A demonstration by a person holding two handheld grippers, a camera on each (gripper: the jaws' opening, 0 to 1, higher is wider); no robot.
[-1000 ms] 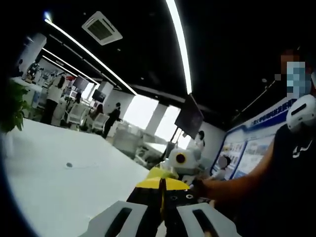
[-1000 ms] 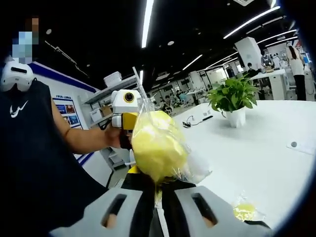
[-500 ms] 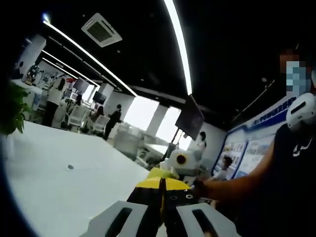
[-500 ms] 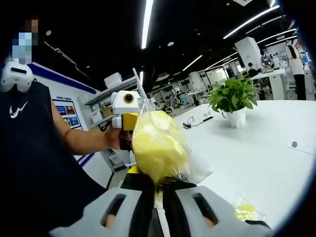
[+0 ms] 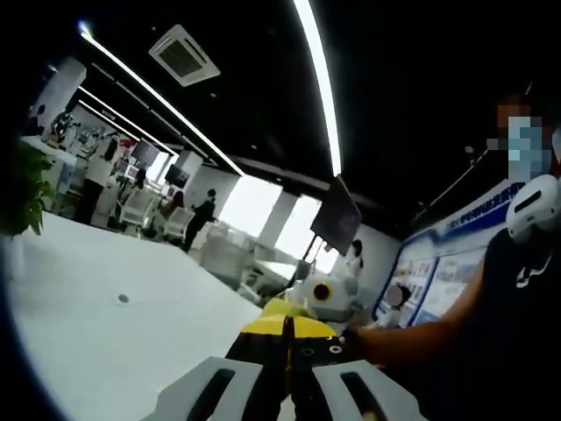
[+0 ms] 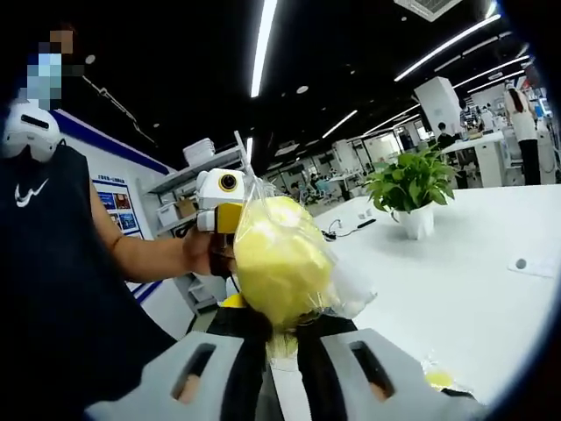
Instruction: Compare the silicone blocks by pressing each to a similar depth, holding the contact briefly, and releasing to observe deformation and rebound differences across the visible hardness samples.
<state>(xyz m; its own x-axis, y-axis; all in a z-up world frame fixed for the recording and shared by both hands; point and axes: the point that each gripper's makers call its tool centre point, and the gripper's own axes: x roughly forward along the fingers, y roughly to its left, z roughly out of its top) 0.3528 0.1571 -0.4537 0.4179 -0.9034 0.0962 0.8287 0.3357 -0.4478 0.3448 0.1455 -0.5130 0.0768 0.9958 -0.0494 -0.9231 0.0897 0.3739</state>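
Note:
My right gripper (image 6: 282,344) is shut on a clear plastic bag holding a pale yellow silicone block (image 6: 276,263), lifted above the white table (image 6: 456,298). Behind the bag, the left gripper (image 6: 219,206) faces this camera in a person's hand, its jaws hidden by the bag. In the left gripper view my left gripper (image 5: 287,373) has its jaws pressed together, with a thin yellow strip in the seam and a yellow mass (image 5: 285,325) just past the tips. The right gripper (image 5: 323,294) shows beyond it. A second bagged yellow block (image 6: 436,379) lies on the table.
A potted plant (image 6: 412,189) and a cable (image 6: 346,226) sit farther back on the table. The person holding the grippers (image 6: 53,263) stands close at the left. Other desks, chairs and people (image 5: 202,210) fill the room behind.
Both views have shifted slightly with the hands. The right gripper still holds the bagged block, and the left jaws stay together.

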